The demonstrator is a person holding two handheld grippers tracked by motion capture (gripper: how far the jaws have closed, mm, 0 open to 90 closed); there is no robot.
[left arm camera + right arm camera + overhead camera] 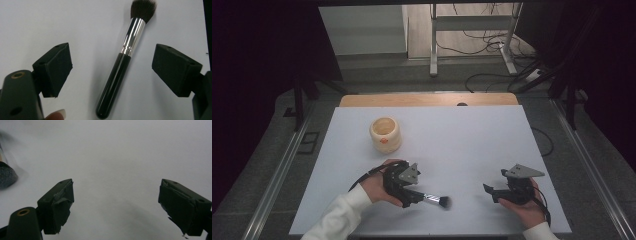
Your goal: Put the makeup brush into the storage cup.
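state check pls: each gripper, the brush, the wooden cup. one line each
left gripper: jaws open, either side of the brush, not touching it
right gripper: jaws open, nothing between them
makeup brush: lying flat on the table, not gripped
wooden cup: upright, apart from both grippers; contents not clear

Your left gripper lay low at near centre, jaws spread wide; your right gripper rested near right, jaws likewise wide.

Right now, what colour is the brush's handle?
Shiny black, with a silver band; the brush shows best in the left gripper view.
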